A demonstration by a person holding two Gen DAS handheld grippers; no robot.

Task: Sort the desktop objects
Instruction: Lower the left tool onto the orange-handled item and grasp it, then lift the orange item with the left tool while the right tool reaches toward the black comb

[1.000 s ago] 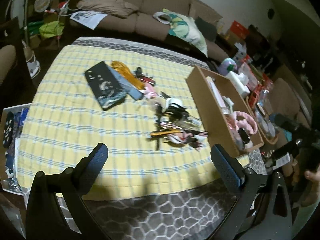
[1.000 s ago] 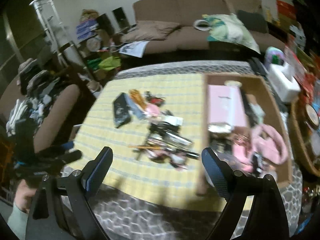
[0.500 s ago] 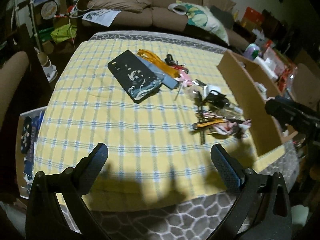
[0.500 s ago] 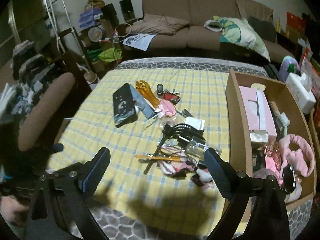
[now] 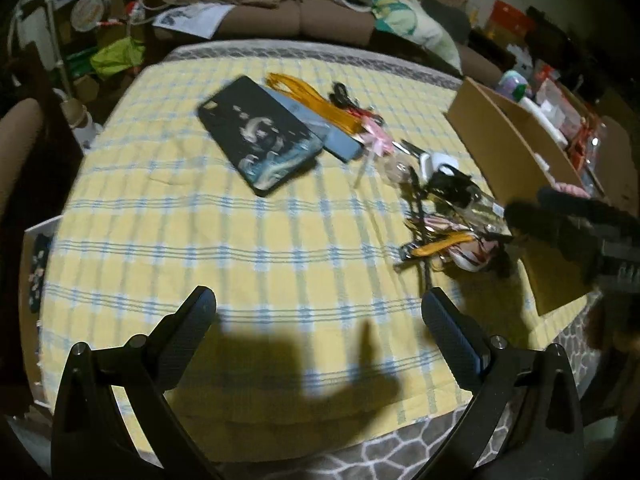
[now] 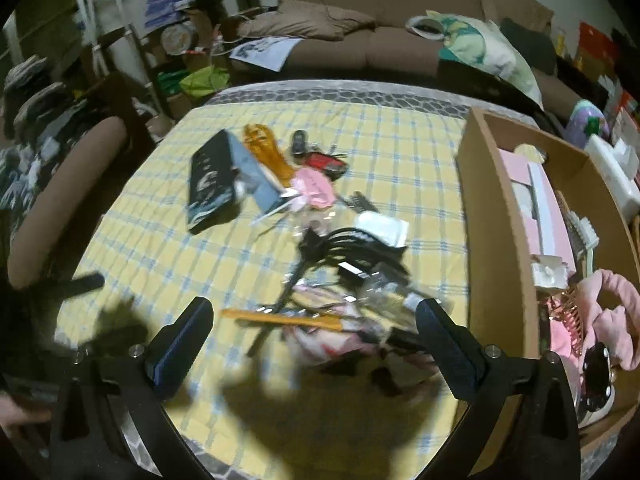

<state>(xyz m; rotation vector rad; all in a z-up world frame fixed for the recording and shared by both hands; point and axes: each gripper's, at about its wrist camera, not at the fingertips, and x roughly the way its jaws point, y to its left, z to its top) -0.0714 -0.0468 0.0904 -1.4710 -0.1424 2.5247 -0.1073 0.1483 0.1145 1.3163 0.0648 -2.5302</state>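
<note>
A heap of small desktop objects lies on the yellow checked cloth: a black phone case, a blue case, an orange strap, a pink pouch, a black cable bundle, an orange pen. A cardboard box stands to the right and holds pink items. My left gripper is open and empty above the cloth's near edge. My right gripper is open and empty, low over the heap by the pen.
A brown sofa with a cushion stands behind the table. A brown chair is at the left. Cluttered shelves and boxes flank the right side. The right gripper's body shows in the left wrist view.
Both grippers have moved forward and lower toward the table. The right gripper has closed in on the heap of objects. Both stayed open.
</note>
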